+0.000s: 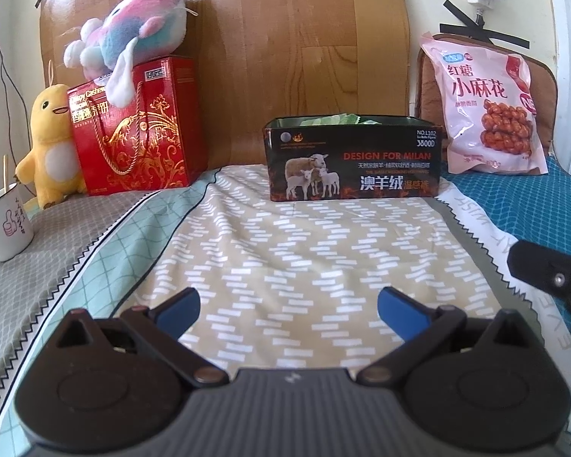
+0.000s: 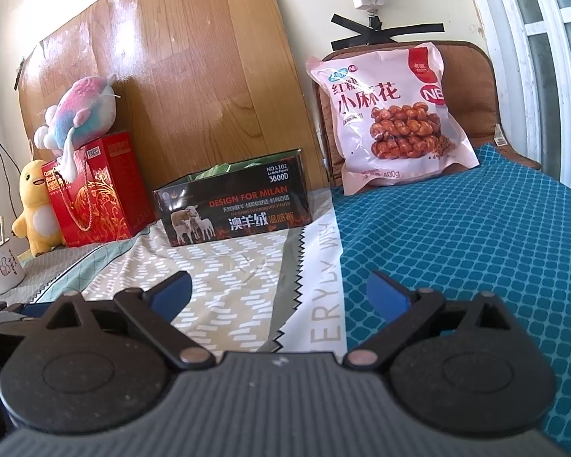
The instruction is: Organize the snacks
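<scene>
A black open-topped box (image 1: pixel 352 158) (image 2: pixel 234 203) printed with sheep stands at the back of the bed, green packets showing over its rim. To its right a big pink snack bag (image 1: pixel 491 108) (image 2: pixel 392 114) leans upright against a brown cushion. My left gripper (image 1: pixel 287 304) is open over the beige patterned cloth, well short of the box, with nothing between its blue pads (image 1: pixel 181 312). My right gripper (image 2: pixel 278 293) is open too, over the seam between the white cloth and the blue cover, empty. Part of the right gripper's black body (image 1: pixel 552 270) shows at the left wrist view's right edge.
A red gift box (image 1: pixel 133 129) (image 2: pixel 95 190) stands at the back left with a pastel plush (image 1: pixel 133 34) on top and a yellow plush (image 1: pixel 51 144) beside it. A white mug (image 1: pixel 5 221) (image 2: pixel 2 266) sits at the left. A wooden board (image 1: pixel 304 38) backs the bed.
</scene>
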Motion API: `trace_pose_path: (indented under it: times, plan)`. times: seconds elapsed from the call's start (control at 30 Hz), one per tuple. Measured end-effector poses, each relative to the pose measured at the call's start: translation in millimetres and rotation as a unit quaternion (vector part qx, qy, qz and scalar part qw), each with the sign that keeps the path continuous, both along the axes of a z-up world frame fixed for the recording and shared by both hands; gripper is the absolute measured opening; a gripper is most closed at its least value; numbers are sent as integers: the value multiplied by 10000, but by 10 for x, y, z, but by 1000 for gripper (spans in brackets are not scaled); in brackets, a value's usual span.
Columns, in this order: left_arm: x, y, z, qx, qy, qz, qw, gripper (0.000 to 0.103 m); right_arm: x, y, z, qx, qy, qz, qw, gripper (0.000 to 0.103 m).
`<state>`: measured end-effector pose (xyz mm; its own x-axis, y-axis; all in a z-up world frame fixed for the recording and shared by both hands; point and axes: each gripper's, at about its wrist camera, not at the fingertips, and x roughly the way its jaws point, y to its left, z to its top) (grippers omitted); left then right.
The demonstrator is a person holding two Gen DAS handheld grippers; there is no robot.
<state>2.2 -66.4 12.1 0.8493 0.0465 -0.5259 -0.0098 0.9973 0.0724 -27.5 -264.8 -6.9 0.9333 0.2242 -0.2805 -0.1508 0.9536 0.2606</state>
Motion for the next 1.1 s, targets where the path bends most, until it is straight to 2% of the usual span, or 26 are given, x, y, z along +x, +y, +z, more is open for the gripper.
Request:
trace_pose_path:
  times: [0.3,0.67,0.73,0.83,0.93,1.1]
  plan:
    - [-31,-16,12,56,-91,8,9999,103,-27,5,7,61,-75,55,9999,103]
    - [-54,41,30,-102,-113,5,9999,103,-21,2,2,135,-35,99,9999,103]
    - [-45,52,14,-123,-4,29,9999,103,-16,0,0,142,-28,110,9998,103]
    - [-10,33,-30,40,252,136,9996,103,-12,-1,-2,155,-17,121,9998,103]
    - [-48,26,-22,108,118,207,9997,103,-9,-1,-2,164,-11,128,9998,103]
    - [-42,27,-23,147,132,261,9995,103,-8,-2,-3,167,-9,130,9998,103]
